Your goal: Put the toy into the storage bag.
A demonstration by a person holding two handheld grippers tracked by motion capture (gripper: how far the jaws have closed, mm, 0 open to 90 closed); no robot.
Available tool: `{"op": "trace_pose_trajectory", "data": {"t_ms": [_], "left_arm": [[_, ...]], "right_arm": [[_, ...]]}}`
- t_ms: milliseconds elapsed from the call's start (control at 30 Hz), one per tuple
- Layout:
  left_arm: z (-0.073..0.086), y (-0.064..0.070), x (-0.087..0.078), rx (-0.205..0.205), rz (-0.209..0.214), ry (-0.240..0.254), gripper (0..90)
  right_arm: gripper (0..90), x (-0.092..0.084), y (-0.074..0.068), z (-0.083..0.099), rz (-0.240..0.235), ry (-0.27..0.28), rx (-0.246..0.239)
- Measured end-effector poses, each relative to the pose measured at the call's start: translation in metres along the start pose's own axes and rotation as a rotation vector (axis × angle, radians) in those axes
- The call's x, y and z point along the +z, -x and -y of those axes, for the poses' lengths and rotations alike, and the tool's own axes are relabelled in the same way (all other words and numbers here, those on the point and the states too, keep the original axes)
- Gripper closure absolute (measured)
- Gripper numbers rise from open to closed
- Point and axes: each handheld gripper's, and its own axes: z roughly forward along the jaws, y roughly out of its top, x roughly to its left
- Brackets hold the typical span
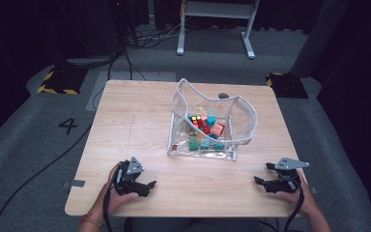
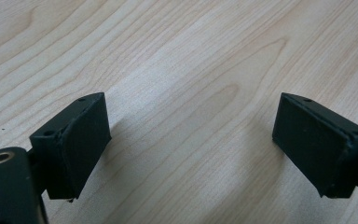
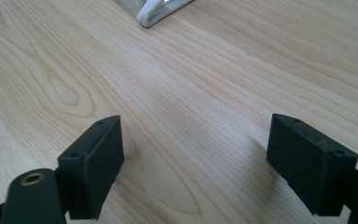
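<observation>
Clear pouch [image 3: 154, 11] corner cut off

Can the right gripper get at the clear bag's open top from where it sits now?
Probably yes. The right gripper rests open near the table edge, holding nothing, and only bare table lies between it and the clear bag, whose mouth stands open upward.

Left tongs [image 1: 147, 185] low, jaws wide apart, right tongs [image 1: 262, 177] likewise — both empty

Bare wooden table [image 1: 130, 125] lies open ahead of the left gripper [image 1: 145, 186]; for the right gripper [image 1: 261, 182], the way is clear up to the clear plastic bag of coloured blocks [image 1: 207, 126]; that bag blocks the middle.
</observation>
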Motion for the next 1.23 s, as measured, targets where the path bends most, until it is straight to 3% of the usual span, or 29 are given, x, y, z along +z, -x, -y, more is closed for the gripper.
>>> {"op": "trace_pose_trajectory", "data": {"t_ms": [1233], "left_arm": [[-0.0013,-0.0008,0.0015,-0.001,0.004,-0.002,10.2]], "right_arm": [[15.5,0.0013,0.0014,-0.0006,-0.002,-0.002,-0.012]]}}
